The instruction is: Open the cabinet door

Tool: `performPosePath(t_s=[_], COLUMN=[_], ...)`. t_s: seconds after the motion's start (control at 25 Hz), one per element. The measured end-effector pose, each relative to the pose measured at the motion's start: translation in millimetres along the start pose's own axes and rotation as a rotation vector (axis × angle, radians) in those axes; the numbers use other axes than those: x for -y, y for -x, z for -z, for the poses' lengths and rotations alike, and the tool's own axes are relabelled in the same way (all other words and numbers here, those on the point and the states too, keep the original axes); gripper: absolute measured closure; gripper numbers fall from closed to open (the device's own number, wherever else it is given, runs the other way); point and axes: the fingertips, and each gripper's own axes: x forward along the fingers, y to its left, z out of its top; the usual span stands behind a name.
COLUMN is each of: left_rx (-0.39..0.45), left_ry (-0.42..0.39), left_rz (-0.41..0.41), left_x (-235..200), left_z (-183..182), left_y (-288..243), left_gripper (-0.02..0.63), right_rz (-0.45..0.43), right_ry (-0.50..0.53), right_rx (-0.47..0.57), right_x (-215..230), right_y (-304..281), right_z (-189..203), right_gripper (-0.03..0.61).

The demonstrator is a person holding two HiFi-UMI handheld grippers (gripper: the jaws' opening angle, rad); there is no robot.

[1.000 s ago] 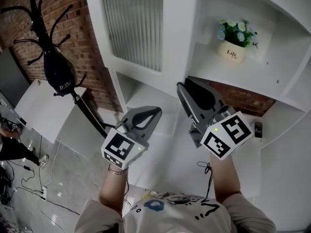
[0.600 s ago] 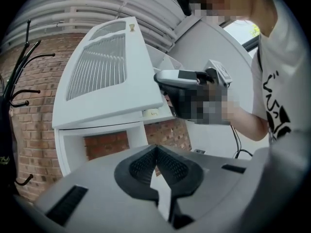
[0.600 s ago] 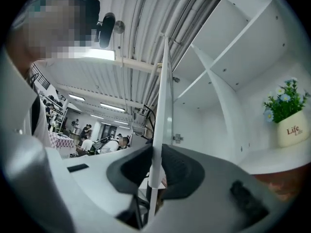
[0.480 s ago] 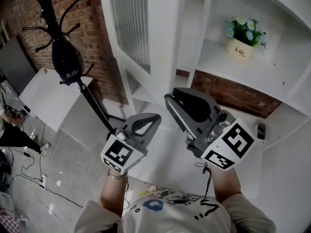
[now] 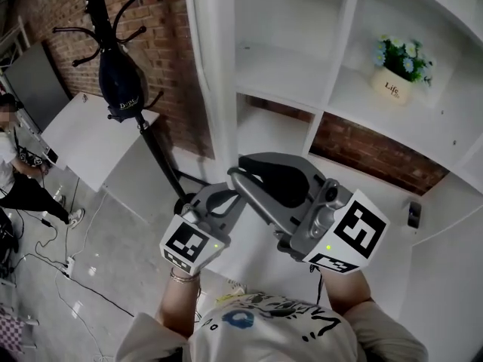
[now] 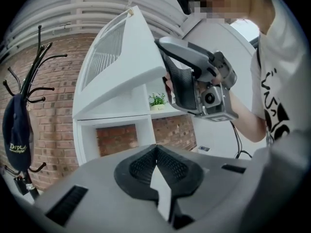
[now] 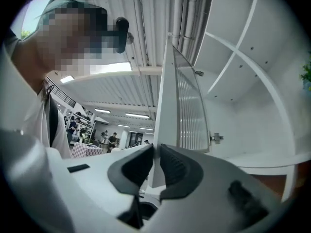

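The white cabinet door (image 5: 213,66) with ribbed glass stands swung out, edge-on in the head view. My right gripper (image 5: 235,173) holds the door's lower outer corner. In the right gripper view the door's edge (image 7: 165,106) runs into the narrow gap between the jaws (image 7: 156,152), which have just been closing onto it. The left gripper view shows the door (image 6: 121,67) with the right gripper (image 6: 204,81) at its corner. My left gripper (image 5: 230,194) hangs just below and left of the right one, shut (image 6: 156,148) with nothing in it.
Open white shelves (image 5: 294,74) lie behind the door, with a potted plant (image 5: 396,81) upper right and a small dark object (image 5: 413,213) lower right. A black coat rack with a cap (image 5: 121,81) and a white board (image 5: 83,138) stand left. A person (image 5: 15,164) is at far left.
The door has swung further open, from showing its glass face to edge-on. My right gripper moved left with it. The left gripper shifted a little.
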Motion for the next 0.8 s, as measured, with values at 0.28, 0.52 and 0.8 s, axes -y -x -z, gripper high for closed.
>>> performPosePath(t_s=[0.28, 0.52, 0.8], left_rx=[-0.019, -0.035, -0.035], left_ry=[0.029, 0.050, 0.053], left_rz=[-0.082, -0.165, -0.243], left_x=[-17.8, -36.8, -53.7], left_z=[12.0, 21.8, 24.2], left_y=[26.9, 53.6, 81.8], left_gripper=[0.598, 0.598, 0.598], right_rz=[-0.114, -0.177, -0.217], right_ry=[-0.011, -0.046, -0.054], right_rx=[0.018, 0.029, 0.033], right_x=[-22.6, -34.6, -45.7], right_y=[-29.1, -51.9, -76.8], right_z=[2.6, 6.1, 10.7], right_gripper=[0.525, 0.528, 0.531])
